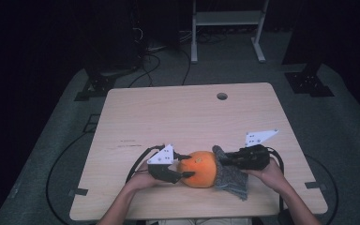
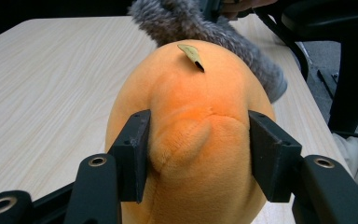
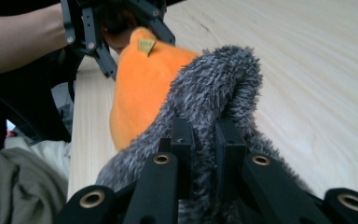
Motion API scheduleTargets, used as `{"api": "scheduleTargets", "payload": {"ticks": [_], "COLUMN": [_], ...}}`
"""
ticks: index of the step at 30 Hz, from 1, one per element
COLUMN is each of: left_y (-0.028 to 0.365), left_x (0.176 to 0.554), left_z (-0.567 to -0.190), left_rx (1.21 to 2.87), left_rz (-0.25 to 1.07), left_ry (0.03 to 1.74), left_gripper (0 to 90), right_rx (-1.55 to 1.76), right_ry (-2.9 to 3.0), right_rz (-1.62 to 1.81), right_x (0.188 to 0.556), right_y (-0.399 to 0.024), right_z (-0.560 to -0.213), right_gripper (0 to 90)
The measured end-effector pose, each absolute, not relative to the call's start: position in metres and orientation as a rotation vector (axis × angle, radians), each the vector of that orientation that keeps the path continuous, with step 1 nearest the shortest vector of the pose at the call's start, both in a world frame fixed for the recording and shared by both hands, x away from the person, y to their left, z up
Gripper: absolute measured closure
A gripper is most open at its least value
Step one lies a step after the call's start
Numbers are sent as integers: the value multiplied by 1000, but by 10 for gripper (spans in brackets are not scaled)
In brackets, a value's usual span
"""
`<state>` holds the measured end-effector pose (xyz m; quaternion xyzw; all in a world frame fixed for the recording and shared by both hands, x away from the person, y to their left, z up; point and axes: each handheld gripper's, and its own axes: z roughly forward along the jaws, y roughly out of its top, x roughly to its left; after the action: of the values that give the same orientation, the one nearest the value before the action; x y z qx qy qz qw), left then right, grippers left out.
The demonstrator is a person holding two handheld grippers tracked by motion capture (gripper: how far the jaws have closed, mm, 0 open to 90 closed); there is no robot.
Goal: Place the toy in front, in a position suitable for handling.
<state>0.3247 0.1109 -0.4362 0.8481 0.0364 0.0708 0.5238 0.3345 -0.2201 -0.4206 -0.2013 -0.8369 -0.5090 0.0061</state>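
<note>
Looking down from the high view, we see the orange plush toy [image 1: 200, 168] resting on the wooden table [image 1: 187, 117] near its front edge, directly between our two grippers. Our left gripper [image 1: 183, 165] comes at the toy from its left end, with one jaw on the far side and one on the near side of that end. In the left gripper view the toy [image 2: 191, 130] fills the gap between the jaws, and both pads [image 2: 135, 154] press into the soft fabric so that it bulges out between them; the jaws are clamped on the orange plush toy, having just closed further onto it. A small tan tag [image 2: 192, 53] sticks out of the toy's upper surface, away from the jaws. At the toy's right end lies the grey furry cloth [image 1: 229, 176], touching the toy and draped partly over it, spreading toward the table's front edge. Our right gripper [image 1: 222, 161] reaches into this cloth from the right. In the right gripper view its jaws stand close together with a fold of the grey furry cloth [image 3: 223, 88] pinched between them, the pile rising in a hump just ahead of the fingertips [image 3: 228, 140]. Beyond that hump the orange toy [image 3: 142, 88] shows, touching the cloth, with the left gripper [image 3: 116, 23] gripping its far end.
</note>
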Motion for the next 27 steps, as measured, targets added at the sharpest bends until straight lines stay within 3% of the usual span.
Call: {"api": "scheduleTargets", "payload": {"ticks": [6, 12, 20, 27], "left_y": [112, 107, 110, 103], "left_x": [324, 321, 322, 321], "left_z": [-437, -436, -438, -436], "left_rx": [2031, 2034, 2022, 2018], "left_rz": [171, 174, 163, 179], "left_ry": [64, 33, 45, 32], "left_gripper": [446, 448, 439, 433], "right_rx": [-704, -666, -721, -592], "right_ry": [-2665, -2611, -2660, -2588], "right_rz": [-1454, -1562, -1450, -1634], "right_x": [337, 339, 341, 328], "right_y": [-227, -227, -230, -220], "right_z": [-437, -427, -437, -408], "right_gripper": [803, 802, 805, 805]}}
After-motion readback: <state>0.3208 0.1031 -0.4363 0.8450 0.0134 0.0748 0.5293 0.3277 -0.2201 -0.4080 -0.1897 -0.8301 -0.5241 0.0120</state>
